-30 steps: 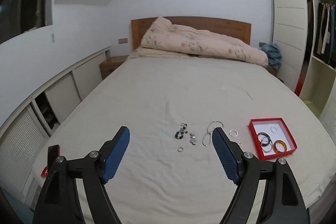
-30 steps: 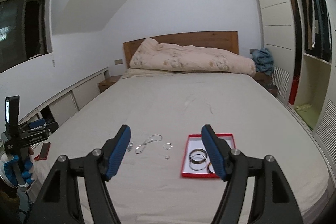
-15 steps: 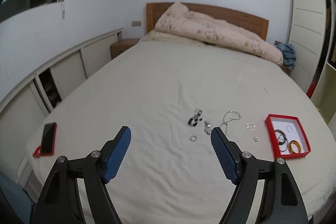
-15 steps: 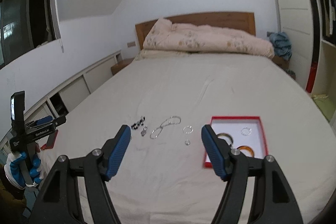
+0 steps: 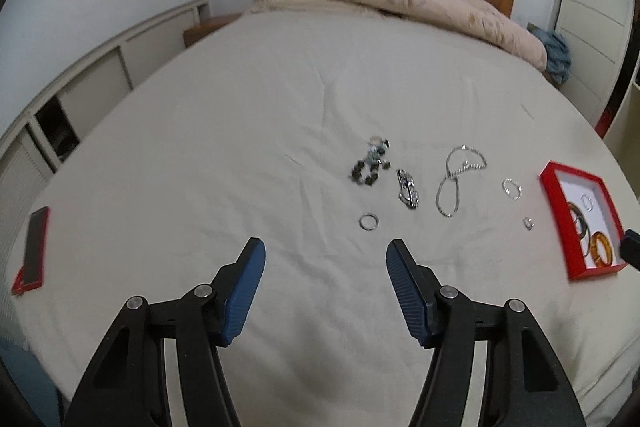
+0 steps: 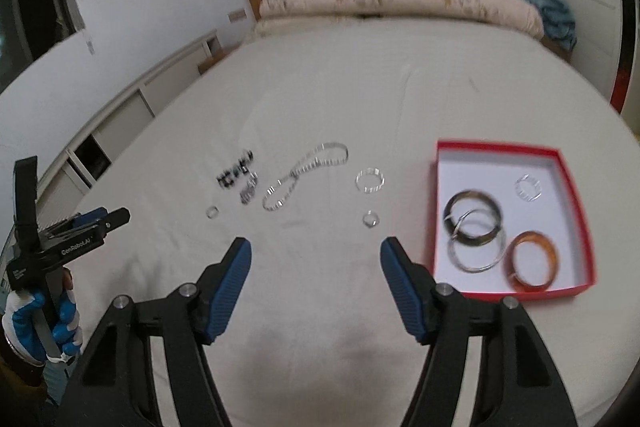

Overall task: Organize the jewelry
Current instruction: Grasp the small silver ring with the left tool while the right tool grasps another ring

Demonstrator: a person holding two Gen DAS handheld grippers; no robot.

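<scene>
Both my left tongs and right tongs have just been narrowing, empty, above the bed; loose jewelry lies beside the red box, awaiting sorting.

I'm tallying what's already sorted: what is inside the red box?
Inside the red box: a dark bangle, a thin silver hoop overlapping it, an orange bangle and a small silver bracelet. Nothing visibly hidden.

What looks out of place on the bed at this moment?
Several pieces lie loose on the sheet outside the red box: a chain, a dark bead cluster, a clasp piece and three rings. A phone sits at the bed's left edge. Nothing looks damaged.
</scene>
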